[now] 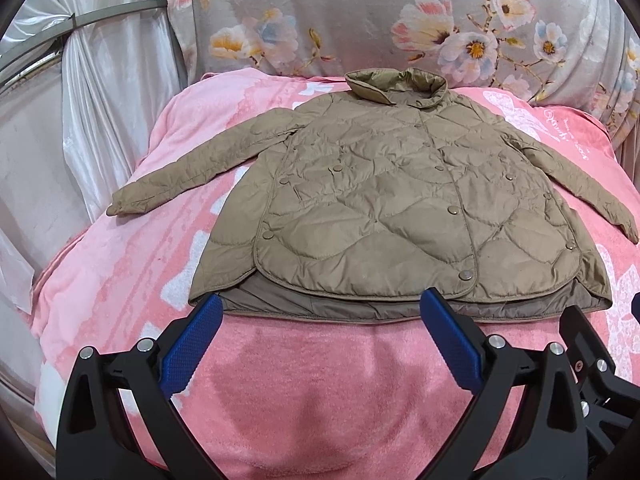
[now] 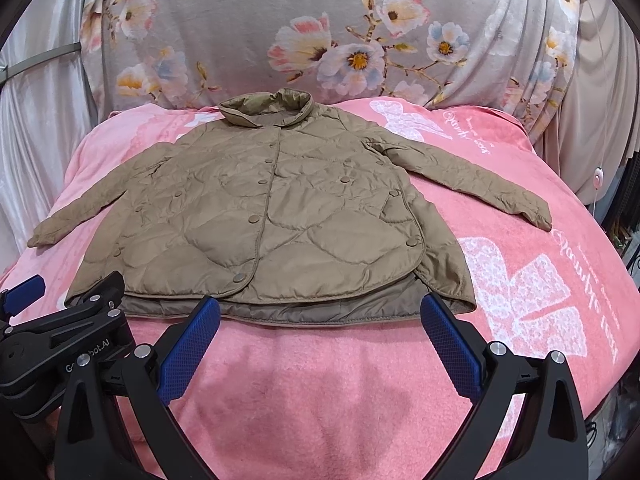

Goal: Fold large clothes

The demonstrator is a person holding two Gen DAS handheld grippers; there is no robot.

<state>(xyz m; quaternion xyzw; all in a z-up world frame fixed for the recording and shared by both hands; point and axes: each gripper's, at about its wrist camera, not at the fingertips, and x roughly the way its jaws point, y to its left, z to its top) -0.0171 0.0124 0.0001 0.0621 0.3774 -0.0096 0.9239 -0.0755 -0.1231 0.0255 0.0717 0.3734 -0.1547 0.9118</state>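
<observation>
A tan quilted jacket (image 1: 384, 200) lies flat, front up and snapped shut, on a pink blanket (image 1: 304, 380); it also shows in the right wrist view (image 2: 260, 216). Both sleeves are spread out to the sides and the collar points away from me. My left gripper (image 1: 322, 304) is open and empty, just short of the jacket's near hem, toward its left half. My right gripper (image 2: 320, 306) is open and empty at the near hem, toward its right half. The left gripper also shows at the lower left of the right wrist view (image 2: 24, 292).
The pink blanket (image 2: 520, 300) covers a bed. A grey floral cloth (image 1: 380, 20) hangs behind the jacket. Silvery curtains (image 1: 100, 100) stand at the left, and beige curtains (image 2: 592, 120) with a cord at the right.
</observation>
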